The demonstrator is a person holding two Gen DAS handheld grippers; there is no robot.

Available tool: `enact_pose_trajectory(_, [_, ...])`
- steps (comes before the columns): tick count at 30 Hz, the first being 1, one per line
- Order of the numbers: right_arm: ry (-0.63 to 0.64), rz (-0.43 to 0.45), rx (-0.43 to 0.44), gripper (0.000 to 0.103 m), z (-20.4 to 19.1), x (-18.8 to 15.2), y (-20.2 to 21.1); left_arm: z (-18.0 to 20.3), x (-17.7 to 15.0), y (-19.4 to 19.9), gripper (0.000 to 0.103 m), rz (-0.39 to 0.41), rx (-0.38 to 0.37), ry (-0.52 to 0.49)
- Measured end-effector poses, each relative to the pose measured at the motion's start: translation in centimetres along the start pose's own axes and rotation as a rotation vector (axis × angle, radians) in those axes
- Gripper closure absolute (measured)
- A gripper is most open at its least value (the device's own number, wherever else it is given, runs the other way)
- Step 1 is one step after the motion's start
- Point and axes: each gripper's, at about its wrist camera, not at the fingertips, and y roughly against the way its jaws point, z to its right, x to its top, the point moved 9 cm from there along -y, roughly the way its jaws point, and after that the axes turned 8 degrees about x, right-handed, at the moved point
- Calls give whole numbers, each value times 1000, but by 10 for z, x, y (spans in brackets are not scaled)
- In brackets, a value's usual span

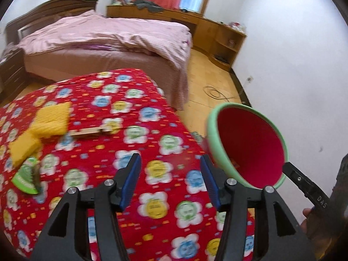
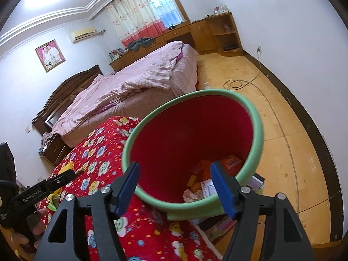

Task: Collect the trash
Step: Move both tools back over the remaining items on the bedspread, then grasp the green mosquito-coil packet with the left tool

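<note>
A green bin with a red inside [image 2: 191,134] stands beside a bed covered in a red flowered blanket [image 1: 130,134]; it also shows in the left wrist view [image 1: 250,148]. Inside lie an orange box [image 2: 231,164], paper scraps and a pink wad [image 2: 192,194]. On the blanket lie a yellow waffle-textured wrapper [image 1: 51,119], a yellow sponge-like piece [image 1: 22,149], a green packet [image 1: 25,177] and a wooden stick [image 1: 91,132]. My left gripper [image 1: 170,180] is open and empty over the blanket. My right gripper [image 2: 176,188] is open, its jaws either side of the bin's near rim.
A bed with a pink quilt [image 1: 113,37] lies beyond. A wooden desk and shelves [image 1: 217,34] run along the far wall. A cable [image 2: 239,83] loops on the wooden floor. Books or papers [image 2: 219,226] lie on the floor by the bin.
</note>
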Motion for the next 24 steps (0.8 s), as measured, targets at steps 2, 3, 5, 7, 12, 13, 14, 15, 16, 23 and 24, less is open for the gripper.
enact_pose_trajectory(2, [10,-8,11,31,-10,-2,-2,-12,1,4,43,6,19,16])
enact_pose_trajectory(3, [14,-12,18,31,-15,-3,-3,-22,1,7,41,12,32,30])
enact_pose_trajectory(5, [27,-19,28,30,-24,-7,-6,-36,2,11,40,21,52,52])
enact_pose_trajectory(7, [41,-29,38,30,-34,-11,-8,-52,3,15,39,28,72,70])
enact_pose_trajectory(12, [66,-52,59,29,-54,-19,-14,-90,0,24,27,46,140,111])
enact_pose_trajectory(13, [70,-56,62,29,-58,-20,-15,-96,-1,26,27,50,152,116])
enact_pose_trajectory(14, [75,-62,65,29,-61,-21,-17,-106,-2,27,27,56,171,125])
enact_pose_trajectory(15, [78,-67,69,29,-63,-22,-18,-111,-2,27,25,58,183,129])
enact_pose_trajectory(16, [81,-72,72,29,-66,-23,-19,-117,-3,28,23,58,194,132])
enact_pose_trajectory(23, [112,-102,87,29,-85,-32,-29,-155,-13,26,23,42,264,143])
enact_pose_trajectory(24, [116,-105,88,29,-87,-33,-30,-160,-15,24,23,37,278,142])
